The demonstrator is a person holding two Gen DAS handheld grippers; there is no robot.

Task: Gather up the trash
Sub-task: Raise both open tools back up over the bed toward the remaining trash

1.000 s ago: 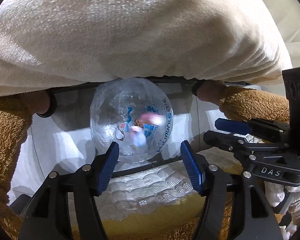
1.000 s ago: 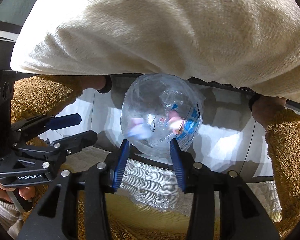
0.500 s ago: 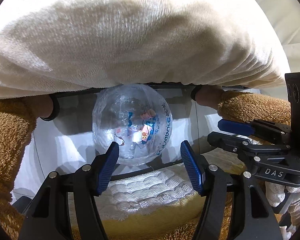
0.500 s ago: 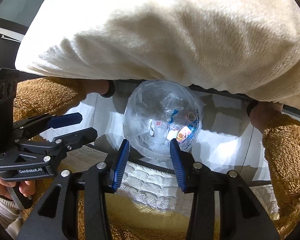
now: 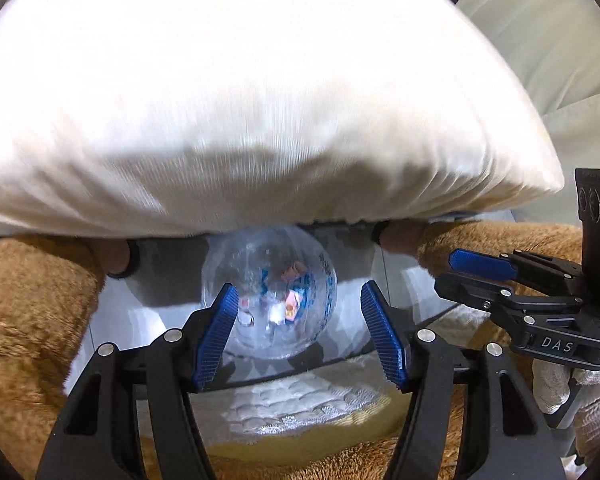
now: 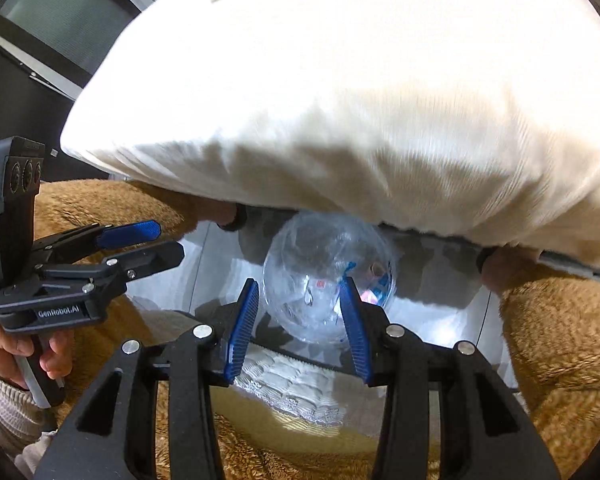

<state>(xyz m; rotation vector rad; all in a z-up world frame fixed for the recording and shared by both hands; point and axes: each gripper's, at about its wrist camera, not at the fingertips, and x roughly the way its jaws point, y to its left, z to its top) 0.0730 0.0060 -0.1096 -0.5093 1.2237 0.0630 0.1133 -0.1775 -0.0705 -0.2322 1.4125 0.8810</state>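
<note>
Far left: brown fleece [image 5: 28, 300], thick and fuzzy, filling the lower left edge of the left wrist view.
Above, edge to edge: large cream plush cushion [image 5: 260, 100], overhanging everything below and throwing a shadow.
Left hand [image 6: 28, 356]: wrapped around a handle, seen at the lower left of the right wrist view, cream knit cuff at the wrist.
Left gripper [image 5: 296, 336]: pointing steeply down, blue ribbed pads spread apart, nothing pinched between them.
Centre, task item: clear plastic bag [image 5: 268, 272], rounded and crinkled with blue print, just under the cushion's edge and beyond both sets of pads, framed in the gap of each.
Inside the bag: small trash scraps [image 5: 290, 304], pink, orange and white, gathered low; too blurred to identify.
Under the bag: pale glossy surface [image 5: 148, 320] with patches of light.
Nearest the cameras: white quilted cloth [image 5: 300, 404] with a lace edge, lying below the pads.
Right gripper [image 6: 300, 320]: also angled down, pads a narrower gap apart, released, gripping nothing.
Far right: more brown fleece, matching the left side.
</note>
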